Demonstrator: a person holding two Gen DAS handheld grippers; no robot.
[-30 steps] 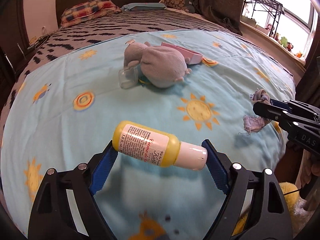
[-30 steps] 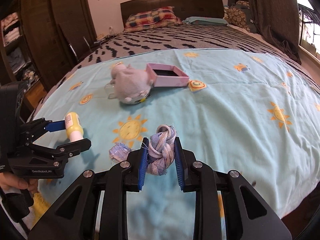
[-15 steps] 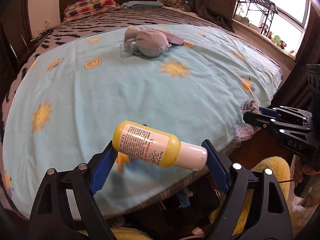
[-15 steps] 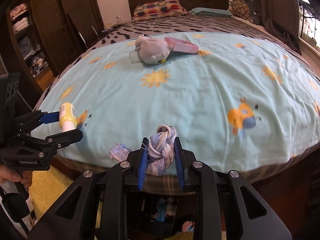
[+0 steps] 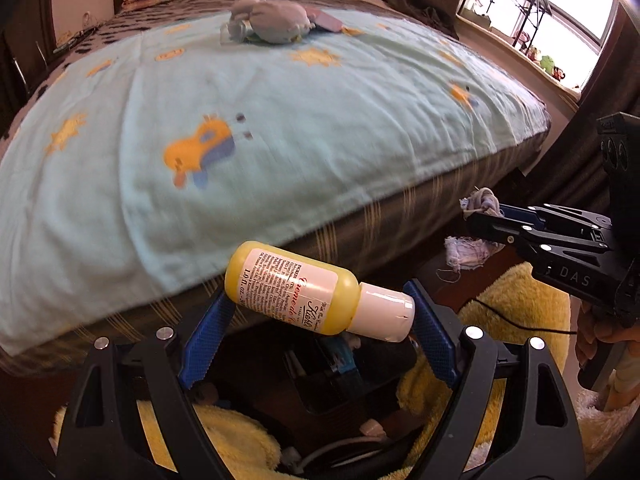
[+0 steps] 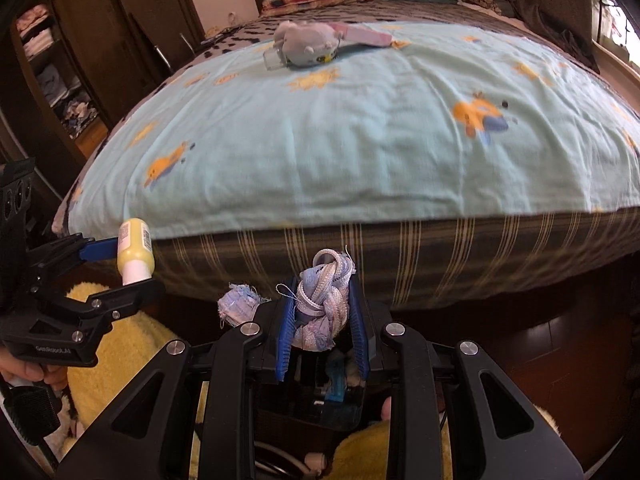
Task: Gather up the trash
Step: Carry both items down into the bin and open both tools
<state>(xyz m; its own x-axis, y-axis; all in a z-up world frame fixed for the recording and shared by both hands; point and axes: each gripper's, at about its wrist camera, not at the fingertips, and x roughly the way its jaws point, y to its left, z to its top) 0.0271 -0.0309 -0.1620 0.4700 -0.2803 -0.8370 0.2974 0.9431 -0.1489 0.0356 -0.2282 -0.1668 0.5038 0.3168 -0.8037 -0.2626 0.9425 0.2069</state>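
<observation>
My left gripper [image 5: 318,298] is shut on a small yellow lotion bottle [image 5: 296,288] with a white cap, held crosswise between the blue pads. It hangs just off the foot of the bed, and in the right wrist view the same bottle [image 6: 134,248] shows at far left. My right gripper [image 6: 322,312] is shut on a knotted blue-grey fabric scrap [image 6: 324,300], with a frayed end [image 6: 236,306] dangling to its left. In the left wrist view that scrap [image 5: 482,204] sticks out of the right gripper at the right edge. Below both grippers sits a dark open container [image 6: 320,396].
The bed [image 5: 280,120] carries a light blue sheet with suns and planes. Far back on it lie a grey plush toy [image 6: 308,42], a clear plastic cup [image 6: 274,58] and a pink box [image 6: 366,34]. Yellow fluffy fabric [image 5: 516,312] surrounds the container on the floor. A wardrobe [image 6: 60,60] stands left.
Both grippers have pulled back off the bed and sunk lower, each keeping its load. The bed's edge and the floor below have come into view.
</observation>
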